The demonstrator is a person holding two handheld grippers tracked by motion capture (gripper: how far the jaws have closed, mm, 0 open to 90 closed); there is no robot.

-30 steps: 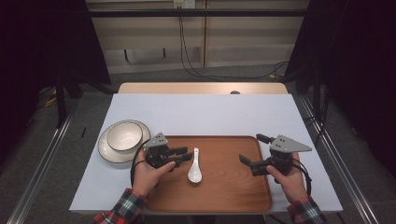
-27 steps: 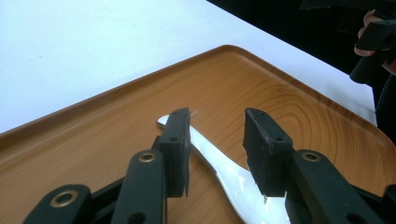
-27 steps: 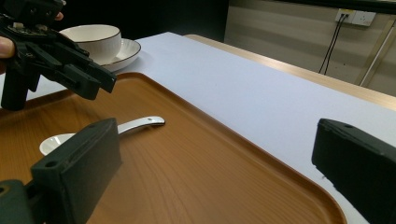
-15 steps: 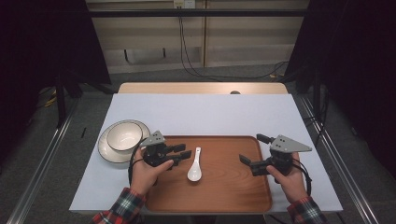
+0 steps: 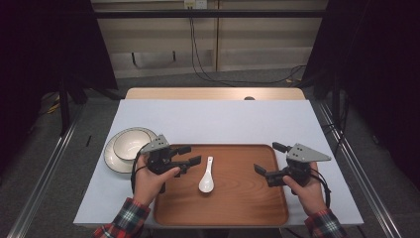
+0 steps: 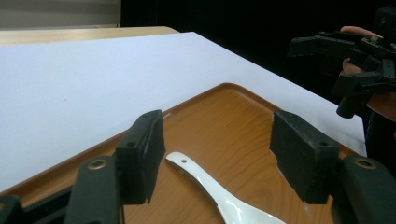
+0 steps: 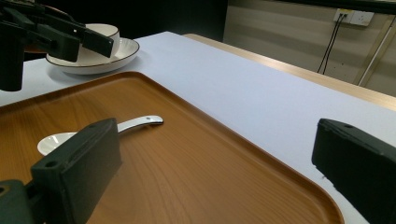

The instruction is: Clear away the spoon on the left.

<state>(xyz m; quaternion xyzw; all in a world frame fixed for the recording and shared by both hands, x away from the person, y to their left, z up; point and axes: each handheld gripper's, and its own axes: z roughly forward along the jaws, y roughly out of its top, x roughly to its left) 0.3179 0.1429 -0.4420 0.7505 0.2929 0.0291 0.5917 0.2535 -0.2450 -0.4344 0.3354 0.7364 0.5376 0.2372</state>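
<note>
White spoon point(image 5: 206, 180) on wooden tray point(image 5: 247, 208), unmarked — no readable writing

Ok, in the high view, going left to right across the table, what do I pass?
Bowl on its plate → left gripper → white spoon on the wooden tray → right gripper.

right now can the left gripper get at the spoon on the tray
Probably yes. The left gripper hovers beside the spoon, its jaws just opened and empty, with only bare tray between them.
</note>
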